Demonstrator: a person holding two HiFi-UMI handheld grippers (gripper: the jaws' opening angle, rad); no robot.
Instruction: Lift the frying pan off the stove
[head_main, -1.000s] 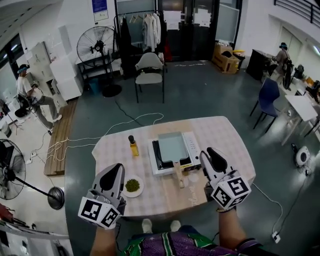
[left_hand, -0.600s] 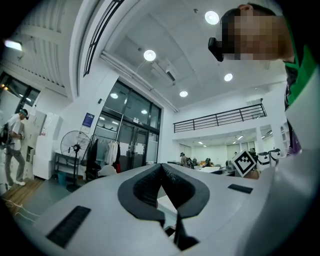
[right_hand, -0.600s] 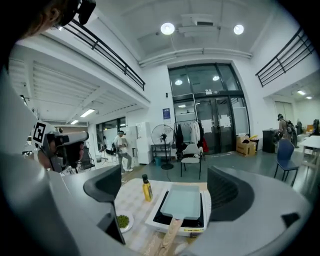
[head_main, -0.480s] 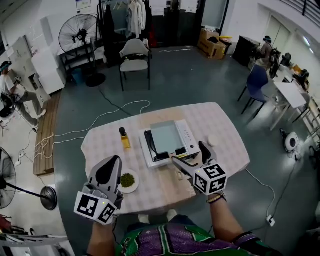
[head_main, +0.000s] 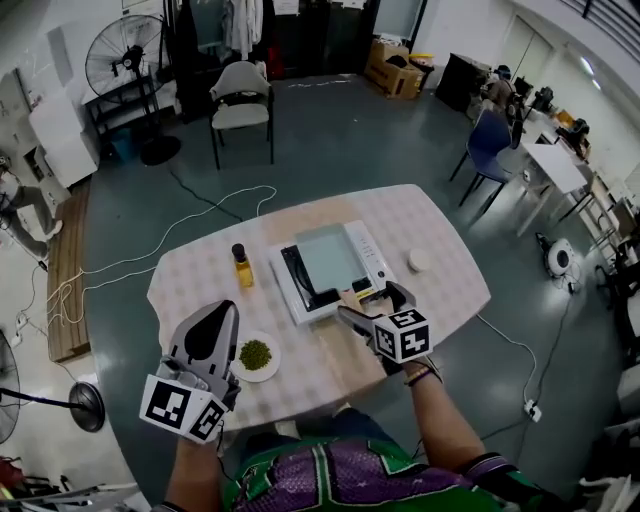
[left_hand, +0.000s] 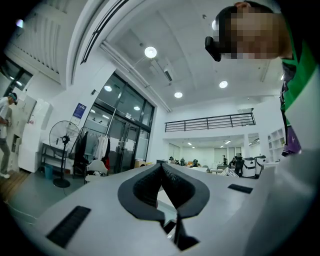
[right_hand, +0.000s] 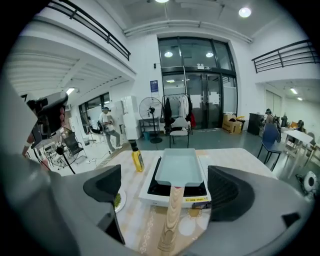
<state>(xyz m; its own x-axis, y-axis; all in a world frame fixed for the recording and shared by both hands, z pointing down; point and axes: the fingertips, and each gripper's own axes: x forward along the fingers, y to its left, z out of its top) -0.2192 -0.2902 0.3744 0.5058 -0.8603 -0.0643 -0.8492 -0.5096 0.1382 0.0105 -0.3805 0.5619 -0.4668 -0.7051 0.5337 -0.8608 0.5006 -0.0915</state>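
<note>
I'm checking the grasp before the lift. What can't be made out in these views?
Head view: the right gripper covers most of the wooden handle.
Head view: green food on the plate, too small to identify.
Left gripper view: the shut left gripper hides whatever lies below.
Right gripper view: a jaw hides most of the plate; stove print too small.

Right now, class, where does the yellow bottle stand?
In the head view, the yellow bottle stands upright on the table, left of the stove and beyond the plate of greens.
</note>
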